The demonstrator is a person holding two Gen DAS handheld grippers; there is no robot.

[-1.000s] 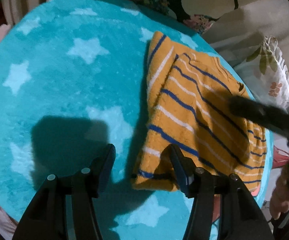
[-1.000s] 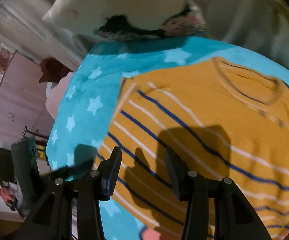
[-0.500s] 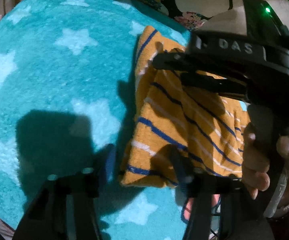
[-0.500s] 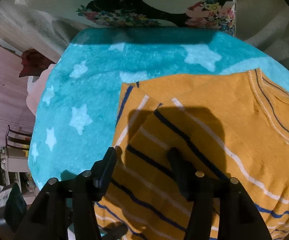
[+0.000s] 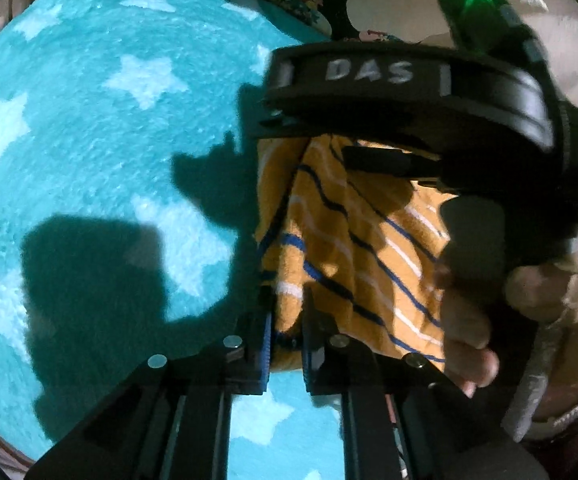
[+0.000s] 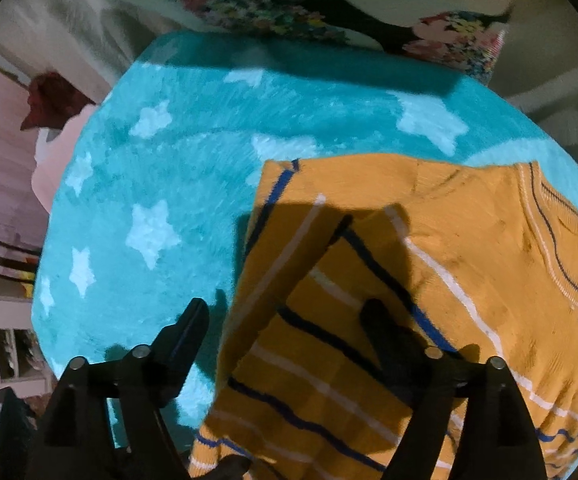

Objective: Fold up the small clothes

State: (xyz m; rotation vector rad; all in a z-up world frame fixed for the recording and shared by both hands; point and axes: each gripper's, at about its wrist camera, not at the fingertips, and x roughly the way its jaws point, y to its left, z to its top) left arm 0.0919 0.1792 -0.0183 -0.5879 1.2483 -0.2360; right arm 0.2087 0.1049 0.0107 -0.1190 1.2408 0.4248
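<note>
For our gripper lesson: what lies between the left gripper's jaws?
In the left wrist view, the left gripper has its jaws shut on the hem of the orange striped sweater.

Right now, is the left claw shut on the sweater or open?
Shut: the left claw has its fingers pinched on the orange striped sweater hem, lifting it off the teal blanket.

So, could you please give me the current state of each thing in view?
Left gripper: shut on the sweater's bottom edge.
Right gripper: open, fingers astride the sweater's folded side edge.
Sweater: orange striped, partly folded, on the blanket, one corner pinched.
Blanket: teal with stars, spread flat.
Pillow: floral, at the blanket's far edge.
</note>
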